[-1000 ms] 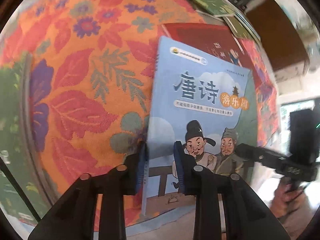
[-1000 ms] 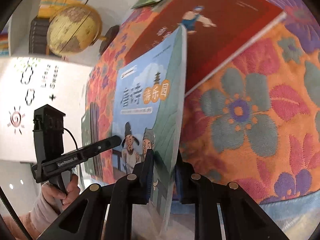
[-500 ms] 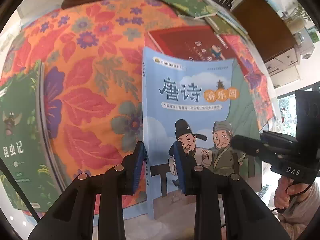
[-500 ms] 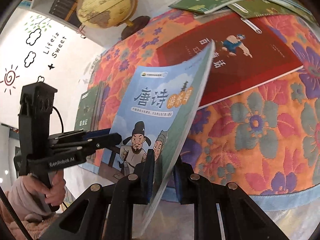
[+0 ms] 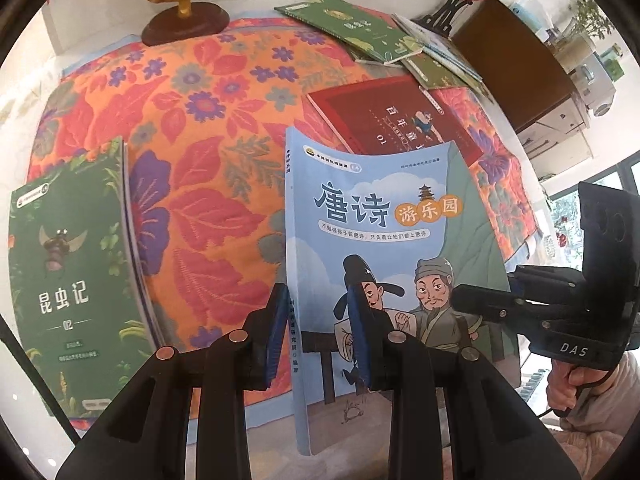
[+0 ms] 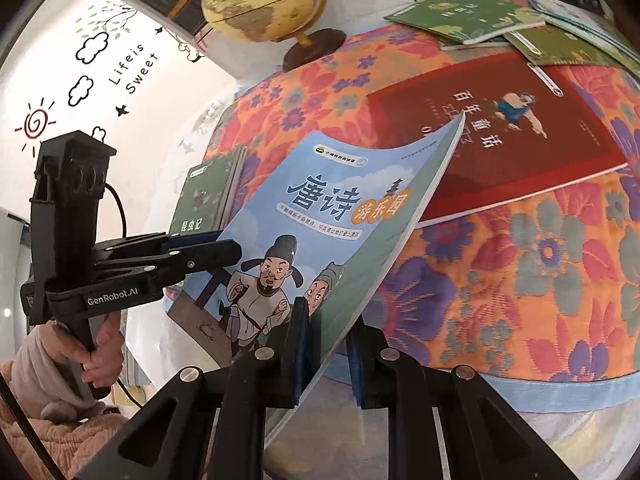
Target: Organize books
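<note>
Light-blue paperback book [image 5: 384, 248] with two cartoon figures is raised off the orange floral tablecloth [image 5: 208, 128], gripped at both lower edges: left gripper [image 5: 318, 336] clamps the spine side, right gripper [image 6: 328, 352] the page edge. Red book [image 5: 400, 116] lies at 12 o'clock, green book [image 5: 68, 276] at 9.

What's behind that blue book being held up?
Behind the blue book lies a red book on the flowered cloth; its near corner is covered. Farther back lie green books. Whatever sits directly under the blue cover is hidden.
</note>
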The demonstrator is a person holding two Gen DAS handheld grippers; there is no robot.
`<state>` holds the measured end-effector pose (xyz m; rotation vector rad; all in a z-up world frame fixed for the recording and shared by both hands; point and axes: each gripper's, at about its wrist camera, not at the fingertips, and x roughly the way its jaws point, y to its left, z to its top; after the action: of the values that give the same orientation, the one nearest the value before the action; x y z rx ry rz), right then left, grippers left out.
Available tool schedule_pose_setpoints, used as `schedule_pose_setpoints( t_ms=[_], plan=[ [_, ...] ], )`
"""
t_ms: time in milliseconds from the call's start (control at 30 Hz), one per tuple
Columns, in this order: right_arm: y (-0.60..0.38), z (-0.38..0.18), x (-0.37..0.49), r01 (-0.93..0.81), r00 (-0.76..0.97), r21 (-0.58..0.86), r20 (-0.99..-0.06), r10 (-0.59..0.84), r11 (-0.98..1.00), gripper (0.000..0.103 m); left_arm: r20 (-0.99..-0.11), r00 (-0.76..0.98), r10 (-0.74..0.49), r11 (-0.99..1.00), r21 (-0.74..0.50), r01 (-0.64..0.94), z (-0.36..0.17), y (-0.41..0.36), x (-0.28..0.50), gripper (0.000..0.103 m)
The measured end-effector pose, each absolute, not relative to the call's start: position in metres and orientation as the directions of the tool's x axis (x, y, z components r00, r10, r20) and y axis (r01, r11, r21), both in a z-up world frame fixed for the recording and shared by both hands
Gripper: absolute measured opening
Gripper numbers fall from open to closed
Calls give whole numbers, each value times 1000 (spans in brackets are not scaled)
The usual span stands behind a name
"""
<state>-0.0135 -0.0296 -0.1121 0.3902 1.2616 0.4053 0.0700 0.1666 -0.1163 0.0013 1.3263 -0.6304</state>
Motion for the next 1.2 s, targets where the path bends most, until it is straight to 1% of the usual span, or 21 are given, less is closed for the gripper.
schedule_pose_setpoints(
  t_ms=[367,533,833,1200],
  plan=[
    [-3,-95,-18,-111,297,474,-823,485,873,17,-877,159,-453,830,-350,434,-98,192,66,26],
    [20,-83,-12,-146,310,459,-820,481,876,17,-872,205,-444,841,-326,431,-88,213,66,26],
    [77,-74,12,-234,295,436,-820,491,869,17,-866,270,-421,877,-313,364,-83,267,73,26],
    [137,-82,37,-319,233,432,-827,512,844,18,-862,310,-400,906,-321,276,-87,327,83,26]
  ],
)
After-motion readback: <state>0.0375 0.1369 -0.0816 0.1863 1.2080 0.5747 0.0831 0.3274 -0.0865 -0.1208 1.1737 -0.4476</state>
